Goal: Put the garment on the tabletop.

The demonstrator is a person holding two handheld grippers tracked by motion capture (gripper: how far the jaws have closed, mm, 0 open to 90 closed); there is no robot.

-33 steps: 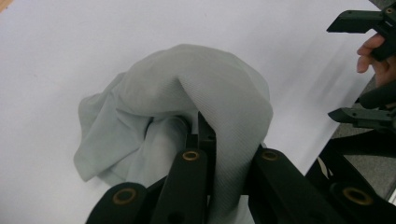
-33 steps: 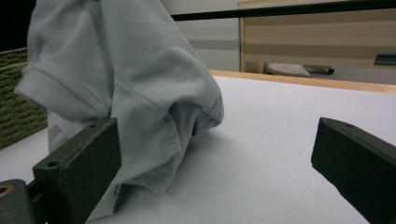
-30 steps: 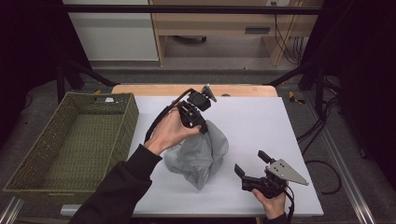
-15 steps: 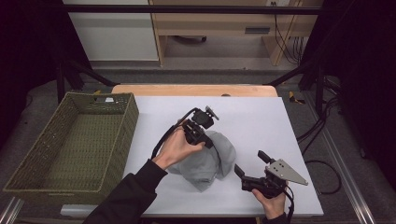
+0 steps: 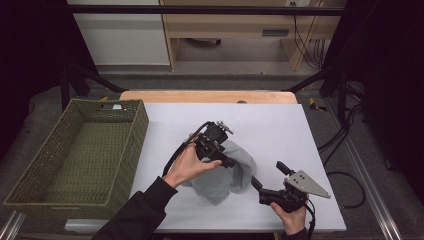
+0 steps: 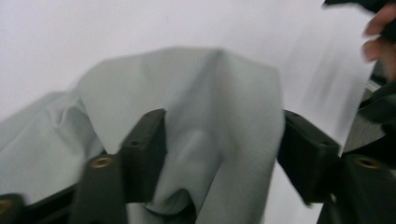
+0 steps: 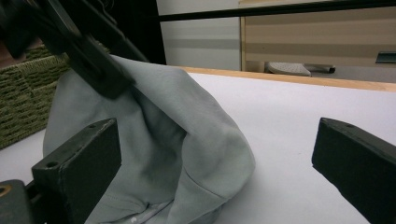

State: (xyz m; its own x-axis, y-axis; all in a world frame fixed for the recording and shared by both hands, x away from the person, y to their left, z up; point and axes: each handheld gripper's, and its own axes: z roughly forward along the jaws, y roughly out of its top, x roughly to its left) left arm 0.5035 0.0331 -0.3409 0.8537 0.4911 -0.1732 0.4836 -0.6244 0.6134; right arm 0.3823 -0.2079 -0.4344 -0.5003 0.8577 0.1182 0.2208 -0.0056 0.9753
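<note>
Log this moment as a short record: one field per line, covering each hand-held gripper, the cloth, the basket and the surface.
left hand-held gripper: over the cloth, jaws apart with fabric between them, not visibly clamped
right hand-held gripper: jaws wide open, low at the cloth's near right edge, holding nothing
grey cloth: crumpled heap, partly raised
green woven basket: at the table's left edge, nothing visible inside
white table: carries the cloth

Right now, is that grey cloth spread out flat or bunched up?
Bunched up. The grey cloth sits in a rumpled mound on the white table, its fabric between the left gripper jaws.
</note>
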